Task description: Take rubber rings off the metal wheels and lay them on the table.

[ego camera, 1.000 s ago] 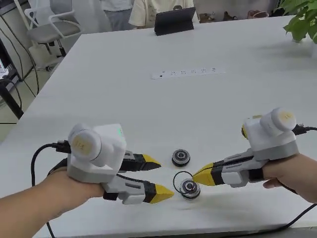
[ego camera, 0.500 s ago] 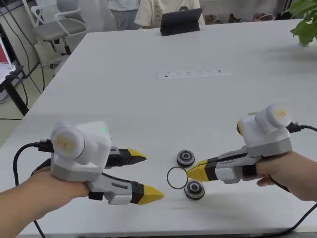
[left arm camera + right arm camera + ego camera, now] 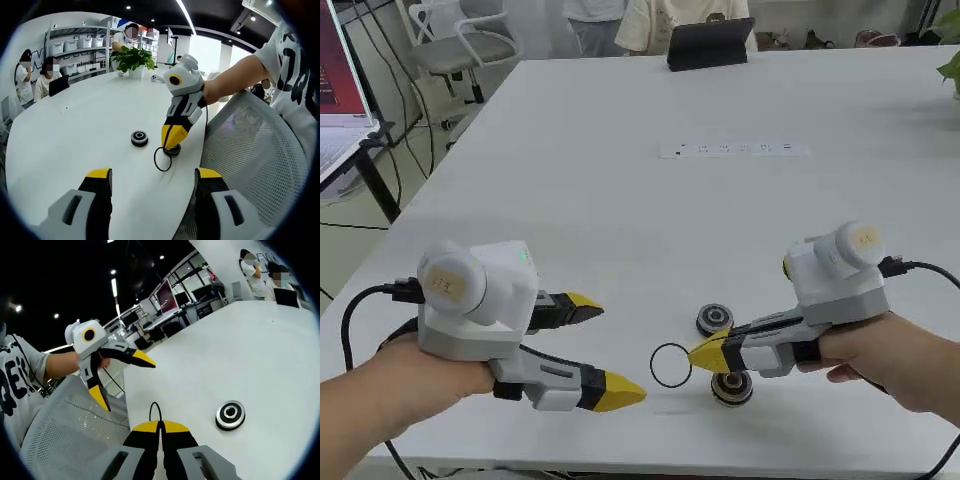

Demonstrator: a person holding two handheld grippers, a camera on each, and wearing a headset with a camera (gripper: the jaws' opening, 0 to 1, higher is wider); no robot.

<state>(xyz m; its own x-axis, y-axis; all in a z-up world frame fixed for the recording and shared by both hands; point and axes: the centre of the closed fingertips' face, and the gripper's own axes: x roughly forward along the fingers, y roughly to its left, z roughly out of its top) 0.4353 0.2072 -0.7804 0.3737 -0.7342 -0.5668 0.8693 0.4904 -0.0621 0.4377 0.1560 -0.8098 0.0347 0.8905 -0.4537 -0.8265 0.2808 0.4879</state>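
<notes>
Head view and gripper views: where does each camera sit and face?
Head view: headset, looking down at the table; left gripper, right gripper, left hand, right hand show.
Left gripper view: over its open jaws, facing the right gripper, right hand, ring, wheel.
Right gripper view: over its shut jaws, facing the left gripper, left hand, wheel.
All share ring, wheel.

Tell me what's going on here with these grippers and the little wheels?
A person works two handheld grippers over a white table. The right gripper is shut on a thin black rubber ring, holding it beside the nearer metal wheel. The left gripper hovers open, holding nothing. A second metal wheel sits just behind.
</notes>
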